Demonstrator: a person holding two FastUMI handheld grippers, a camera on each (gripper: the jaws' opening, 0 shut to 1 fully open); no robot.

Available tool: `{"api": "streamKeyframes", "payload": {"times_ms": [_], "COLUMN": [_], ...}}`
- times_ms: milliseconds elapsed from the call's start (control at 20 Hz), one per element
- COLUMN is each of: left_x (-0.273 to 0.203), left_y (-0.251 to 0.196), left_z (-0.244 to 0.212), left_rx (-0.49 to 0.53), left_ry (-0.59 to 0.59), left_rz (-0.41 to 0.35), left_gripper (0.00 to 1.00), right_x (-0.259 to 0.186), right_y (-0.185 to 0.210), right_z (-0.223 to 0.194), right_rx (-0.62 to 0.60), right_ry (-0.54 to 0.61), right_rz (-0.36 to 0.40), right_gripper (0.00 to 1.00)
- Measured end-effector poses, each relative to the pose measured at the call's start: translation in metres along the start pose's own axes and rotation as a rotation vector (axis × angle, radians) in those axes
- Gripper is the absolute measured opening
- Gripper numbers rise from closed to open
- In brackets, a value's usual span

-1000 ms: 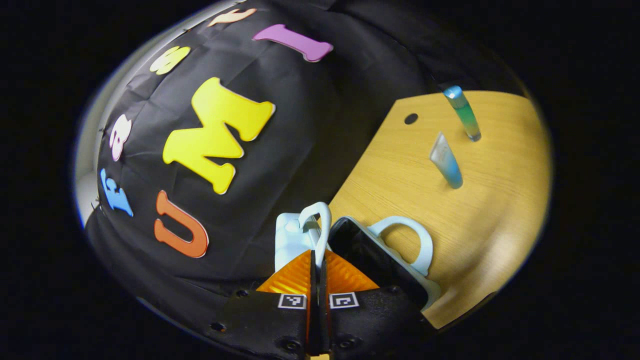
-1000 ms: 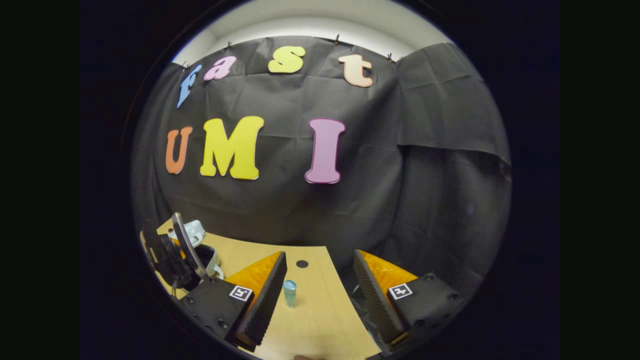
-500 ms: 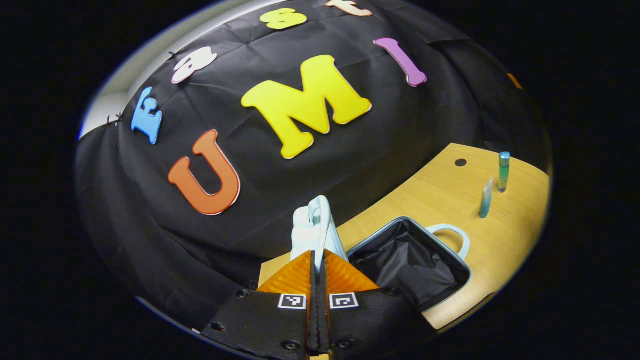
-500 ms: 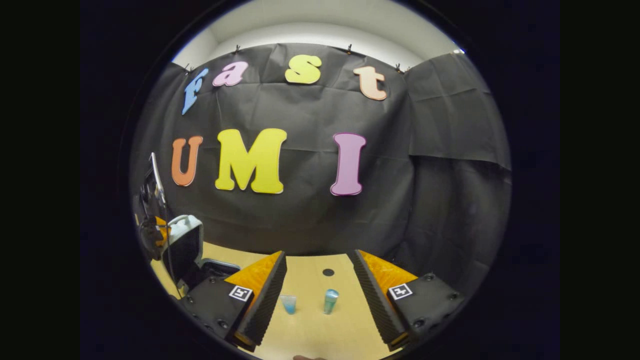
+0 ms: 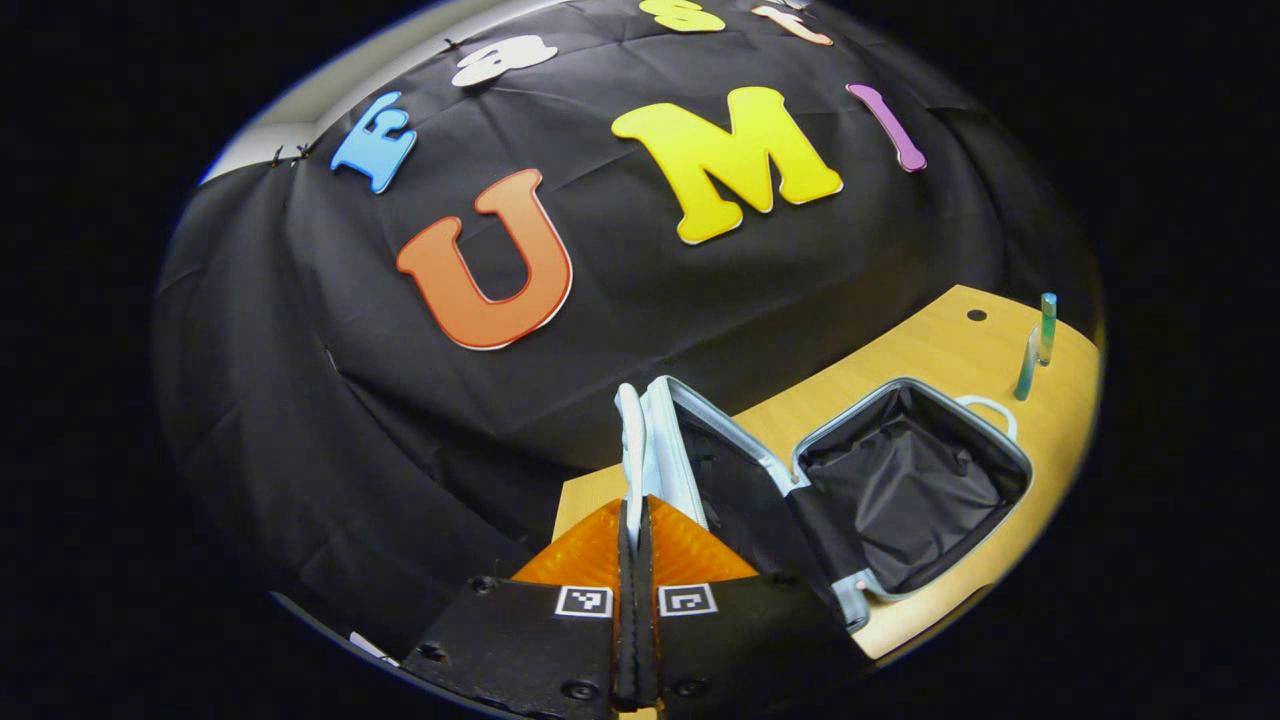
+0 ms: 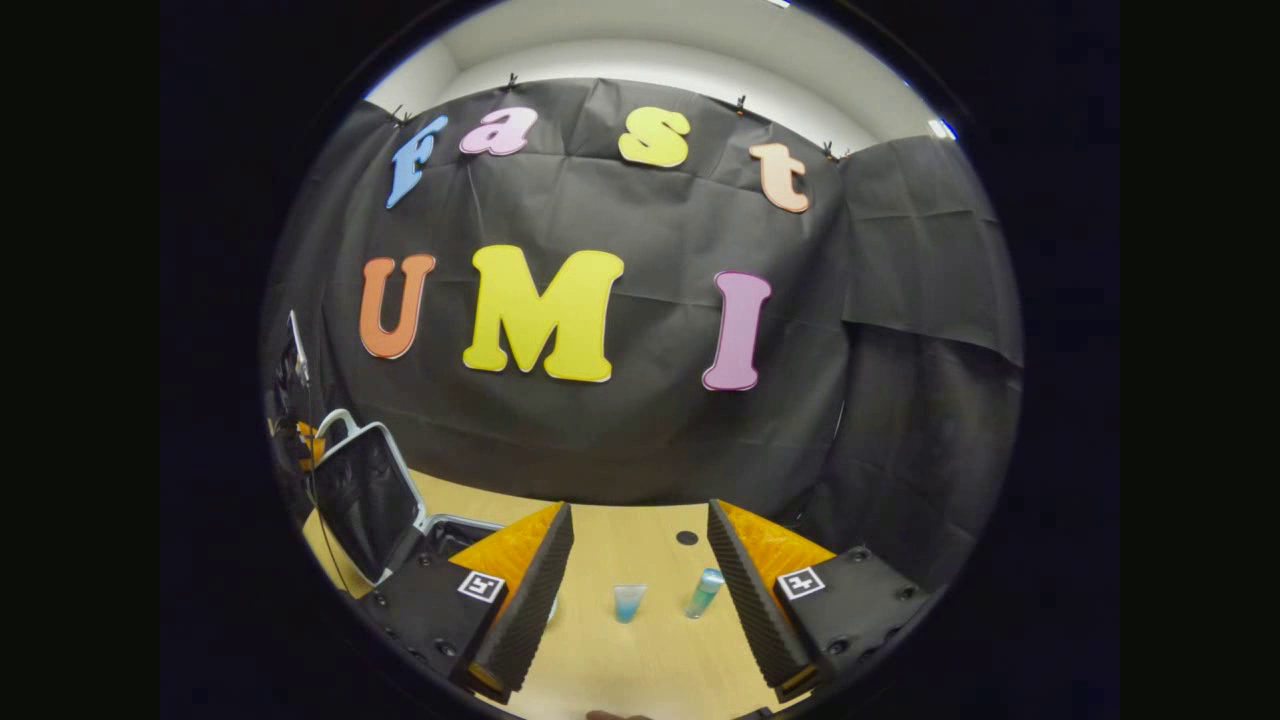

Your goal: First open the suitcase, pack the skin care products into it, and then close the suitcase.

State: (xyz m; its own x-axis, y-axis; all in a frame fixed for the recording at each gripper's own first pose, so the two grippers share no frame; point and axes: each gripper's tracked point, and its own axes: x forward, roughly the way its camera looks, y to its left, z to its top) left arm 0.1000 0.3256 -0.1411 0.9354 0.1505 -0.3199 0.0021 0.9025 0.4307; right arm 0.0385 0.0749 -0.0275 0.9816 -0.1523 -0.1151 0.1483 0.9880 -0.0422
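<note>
Now we see the suitcase (image 5: 900, 490) open on the counter (image 5: 900, 350), its lid (image 5: 700, 470) raised. Our left gripper (image 5: 632, 520) has its jaws pressed together on the lid's handle (image 5: 629, 440). Our right gripper (image 6: 632, 560) hovers with jaws wide and empty. Between them, farther off, a tube (image 6: 628, 603) and a bottle (image 6: 704, 592) stand near each other on the counter, apart from the suitcase.

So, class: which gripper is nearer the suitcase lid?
Left. The left gripper is shut on the lid's handle; the right gripper hangs open off by the two tubes.
</note>
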Motion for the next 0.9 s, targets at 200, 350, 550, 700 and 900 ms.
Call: {"api": "streamKeyframes", "payload": {"times_ms": [200,350,550,700,900], "left_x": [0.029,0.043,0.050,0.061,0.074], "left_y": [0.028,0.037,0.038,0.035,0.028], "left_z": [-0.044,-0.078,-0.125,-0.164,-0.191], "left_rx": [-0.003,0.005,-0.037,-0.037,-0.099], "left_ry": [0.025,0.052,0.122,0.181,0.213], "left_rz": [-0.018,-0.021,-0.039,-0.071,-0.118], "left_gripper": [0.03,0.03,0.03,0.03,0.03], "right_x": [-0.008,-0.013,-0.016,-0.022,-0.030], "right_y": [0.018,0.027,0.035,0.038,0.040], "right_z": [0.005,-0.004,-0.011,-0.013,-0.016], "right_rx": [-0.025,-0.040,-0.066,-0.076,-0.109], "right_ry": [-0.001,0.025,0.044,0.052,0.057], "right_rz": [0.011,0.019,0.026,0.033,0.032], "right_gripper": [0.80,0.80,0.80,0.80,0.80]}}
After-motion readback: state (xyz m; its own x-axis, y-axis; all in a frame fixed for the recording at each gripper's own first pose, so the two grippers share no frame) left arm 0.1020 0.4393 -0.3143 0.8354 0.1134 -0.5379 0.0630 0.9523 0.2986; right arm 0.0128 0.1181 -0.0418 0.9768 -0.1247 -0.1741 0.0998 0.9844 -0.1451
